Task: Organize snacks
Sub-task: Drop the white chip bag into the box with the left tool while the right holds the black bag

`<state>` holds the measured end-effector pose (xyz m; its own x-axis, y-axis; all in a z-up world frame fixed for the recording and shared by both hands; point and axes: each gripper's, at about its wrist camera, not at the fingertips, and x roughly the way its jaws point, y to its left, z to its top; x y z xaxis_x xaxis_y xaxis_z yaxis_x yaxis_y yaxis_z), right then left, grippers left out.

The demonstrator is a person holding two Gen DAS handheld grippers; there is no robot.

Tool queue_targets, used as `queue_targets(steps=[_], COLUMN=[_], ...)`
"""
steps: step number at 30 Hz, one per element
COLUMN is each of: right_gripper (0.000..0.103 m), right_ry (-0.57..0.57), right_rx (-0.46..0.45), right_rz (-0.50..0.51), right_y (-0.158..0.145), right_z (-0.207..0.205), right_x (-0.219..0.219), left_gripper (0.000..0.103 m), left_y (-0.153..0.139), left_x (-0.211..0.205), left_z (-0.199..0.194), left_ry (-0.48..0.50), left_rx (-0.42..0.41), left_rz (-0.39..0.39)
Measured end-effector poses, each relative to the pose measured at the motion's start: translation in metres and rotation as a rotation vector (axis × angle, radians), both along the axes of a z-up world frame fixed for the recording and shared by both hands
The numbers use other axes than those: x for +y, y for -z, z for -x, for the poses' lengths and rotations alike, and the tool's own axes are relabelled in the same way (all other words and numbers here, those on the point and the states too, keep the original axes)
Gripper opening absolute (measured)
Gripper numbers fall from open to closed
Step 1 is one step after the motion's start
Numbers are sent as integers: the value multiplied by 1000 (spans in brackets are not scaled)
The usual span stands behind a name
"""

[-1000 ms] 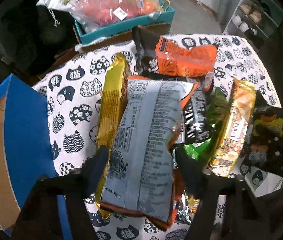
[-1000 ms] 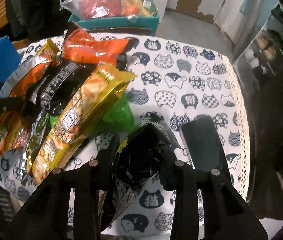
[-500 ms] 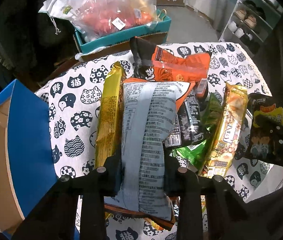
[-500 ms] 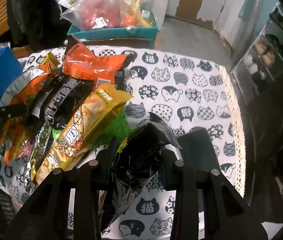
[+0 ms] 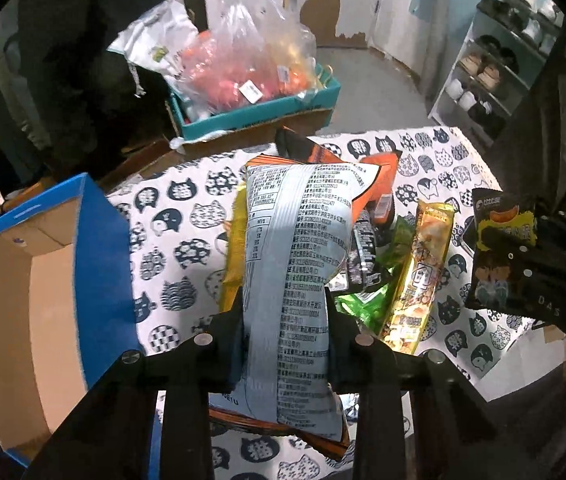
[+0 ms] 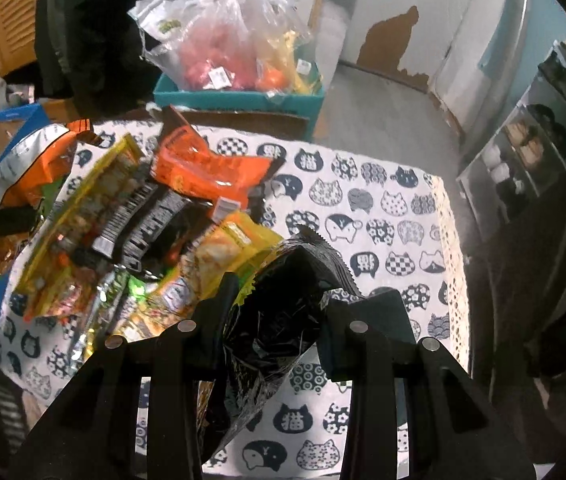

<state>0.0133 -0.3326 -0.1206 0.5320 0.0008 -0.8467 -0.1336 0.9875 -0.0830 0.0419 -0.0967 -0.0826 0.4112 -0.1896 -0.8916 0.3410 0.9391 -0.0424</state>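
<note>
My left gripper (image 5: 285,320) is shut on a silver-backed orange snack bag (image 5: 295,264) and holds it up above the table. My right gripper (image 6: 279,304) is shut on a black snack bag (image 6: 275,328); that bag also shows in the left wrist view (image 5: 503,252). A pile of snacks lies on the cat-print tablecloth (image 5: 179,216): a yellow bag (image 6: 79,224), an orange bag (image 6: 207,168), a black bag (image 6: 143,228), a green bag (image 5: 367,304) and a long yellow pack (image 5: 419,272). An open blue cardboard box (image 5: 83,264) stands at the table's left.
A teal box (image 5: 251,116) with a clear plastic bag of goods (image 5: 251,60) sits behind the table. A dark flat object (image 6: 379,320) lies on the cloth by my right gripper. A shoe rack (image 5: 495,60) stands at the right. The table's right edge (image 6: 455,272) is close.
My left gripper closed on the silver-backed bag and raised it off the pile. My right gripper lifted the black bag a little higher.
</note>
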Motion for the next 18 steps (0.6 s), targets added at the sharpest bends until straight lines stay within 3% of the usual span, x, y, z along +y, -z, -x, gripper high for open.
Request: queue_targets(steps=[18], right_gripper=[34], right_ry=[-193], right_rx=[-97], right_rz=[-8], right_y=[-46], right_z=[1], right_x=[76], left_gripper=[32], left_y=[-36], left_x=[78], left_z=[24], left_ry=[-80], left_rx=[-102], left_rz=[-20])
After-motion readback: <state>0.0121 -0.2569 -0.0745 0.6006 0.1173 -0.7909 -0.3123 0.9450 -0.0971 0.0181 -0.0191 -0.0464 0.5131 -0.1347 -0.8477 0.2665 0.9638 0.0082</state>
